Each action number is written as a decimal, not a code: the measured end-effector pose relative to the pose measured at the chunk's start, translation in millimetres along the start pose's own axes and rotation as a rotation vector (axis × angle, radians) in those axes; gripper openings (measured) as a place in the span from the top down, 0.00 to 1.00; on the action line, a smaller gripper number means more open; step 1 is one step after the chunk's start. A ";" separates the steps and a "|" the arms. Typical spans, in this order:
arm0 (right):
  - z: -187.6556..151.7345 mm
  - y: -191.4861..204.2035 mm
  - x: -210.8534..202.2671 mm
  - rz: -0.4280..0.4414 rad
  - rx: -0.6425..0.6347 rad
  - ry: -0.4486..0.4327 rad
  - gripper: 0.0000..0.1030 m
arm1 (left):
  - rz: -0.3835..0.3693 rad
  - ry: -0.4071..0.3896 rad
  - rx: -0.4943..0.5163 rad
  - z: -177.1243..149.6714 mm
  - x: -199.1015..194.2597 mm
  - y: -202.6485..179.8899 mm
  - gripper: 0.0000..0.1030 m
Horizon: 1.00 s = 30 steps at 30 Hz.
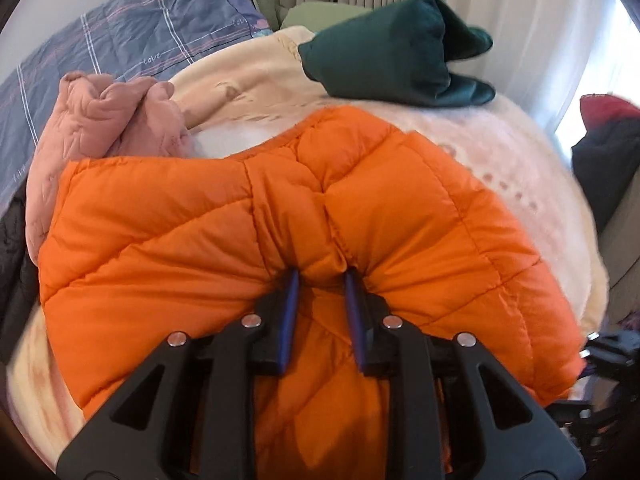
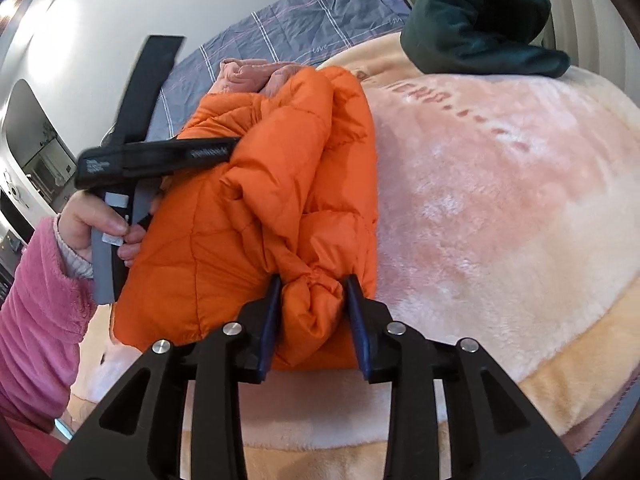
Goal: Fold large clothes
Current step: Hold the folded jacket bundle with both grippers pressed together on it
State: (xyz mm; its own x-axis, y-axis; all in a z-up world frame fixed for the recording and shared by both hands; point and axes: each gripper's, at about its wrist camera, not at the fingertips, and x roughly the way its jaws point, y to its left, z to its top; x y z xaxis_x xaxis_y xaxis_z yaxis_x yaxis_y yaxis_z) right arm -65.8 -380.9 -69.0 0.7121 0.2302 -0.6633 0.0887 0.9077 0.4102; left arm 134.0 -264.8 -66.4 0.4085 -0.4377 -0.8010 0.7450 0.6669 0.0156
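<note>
- Orange jacket (image 1: 168, 240): quilted, lying bunched on a pale plush blanket (image 1: 500, 152) that covers the bed.
- Left gripper (image 1: 320, 276): jaws narrow, pinching a raised fold in the jacket's middle; blue pads press into the fabric from both sides.
- Right gripper (image 2: 312, 284): jaws narrow, clamped on a gathered wad at the jacket's near edge (image 2: 312, 308).
- Left hand (image 2: 92, 220): seen from the right wrist view, in a pink fleecy sleeve (image 2: 40, 320), gripping the left tool's handle beside the jacket.
- Pink garment (image 1: 104, 120): crumpled, just behind the jacket.
- Dark green garment (image 1: 400, 52): folded, farther back on the blanket, well apart from the jacket.
- Checked blue quilt (image 1: 132, 32): at the bed's far side.
</note>
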 end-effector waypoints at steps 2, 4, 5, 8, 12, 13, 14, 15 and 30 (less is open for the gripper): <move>2.8 1.5 -11.4 -0.010 -0.008 -0.022 0.68 | 0.046 -0.001 0.036 -3.3 2.8 -7.8 0.77; 8.8 4.0 -23.3 -0.008 -0.023 -0.065 0.68 | 0.096 -0.006 0.073 -6.6 5.1 -15.2 0.77; 12.0 7.1 -29.1 -0.001 -0.037 -0.087 0.67 | 0.113 -0.008 0.088 -7.3 6.0 -18.6 0.77; 18.7 18.6 -41.4 0.034 -0.090 -0.144 0.67 | 0.137 -0.011 0.108 -6.9 7.1 -21.8 0.77; 23.3 34.2 -36.0 0.090 -0.148 -0.167 0.67 | 0.126 -0.017 0.100 -6.8 7.2 -19.0 0.77; 24.6 37.0 -26.5 0.089 -0.159 -0.152 0.67 | 0.125 -0.019 0.099 -7.4 6.5 -19.1 0.77; 26.1 34.2 -19.0 0.076 -0.163 -0.135 0.67 | 0.123 -0.022 0.097 -8.6 5.8 -19.1 0.77; 25.2 32.2 -6.3 0.030 -0.166 -0.100 0.68 | 0.122 -0.023 0.096 -8.7 5.6 -18.8 0.77; 24.9 8.7 51.7 -0.037 -0.092 0.058 0.76 | 0.093 -0.061 0.101 -9.7 11.8 -21.7 0.77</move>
State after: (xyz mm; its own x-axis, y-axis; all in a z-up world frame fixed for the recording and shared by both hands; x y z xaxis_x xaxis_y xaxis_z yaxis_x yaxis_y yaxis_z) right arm -10.9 -369.8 -84.1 0.6676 0.2131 -0.7134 0.0480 0.9439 0.3268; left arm 117.6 -278.5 -82.0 0.5074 -0.4144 -0.7555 0.7501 0.6440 0.1505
